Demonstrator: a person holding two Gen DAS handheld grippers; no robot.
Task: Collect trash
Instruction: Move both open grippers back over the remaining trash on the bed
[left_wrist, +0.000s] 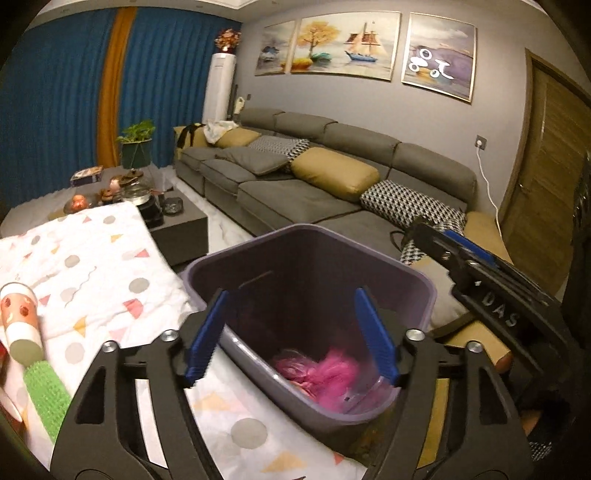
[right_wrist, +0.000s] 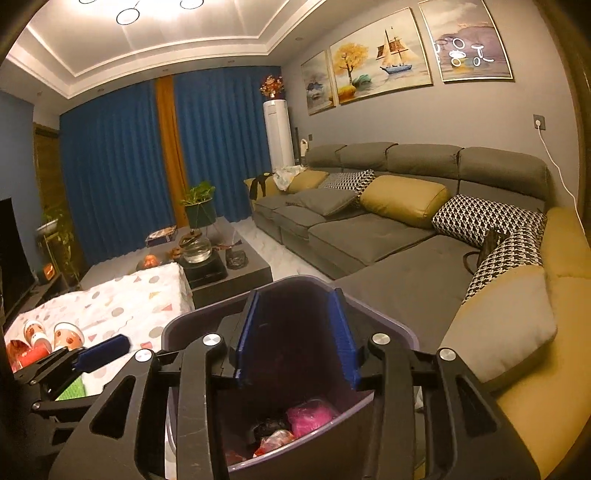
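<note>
A purple trash bin (left_wrist: 424, 291) stands beside the white patterned tablecloth (left_wrist: 92, 266). Pink plastic trash (left_wrist: 325, 373) lies at its bottom. My left gripper (left_wrist: 291, 332) is open and empty, hovering over the bin's near rim. My right gripper (right_wrist: 297, 336) is open and empty above the same bin (right_wrist: 388, 325), where pink trash (right_wrist: 310, 411) and a red wrapper (right_wrist: 273, 441) lie inside. The right gripper also shows in the left wrist view (left_wrist: 480, 273). Paper cups (left_wrist: 18, 306) and a green item (left_wrist: 46, 387) lie on the cloth at the left.
A grey sectional sofa (left_wrist: 295, 192) with cushions runs along the wall to the right. A dark coffee table (right_wrist: 236, 269) holds a glass kettle and small items. Cups (right_wrist: 66, 336) sit on the cloth at left. Blue curtains hang behind.
</note>
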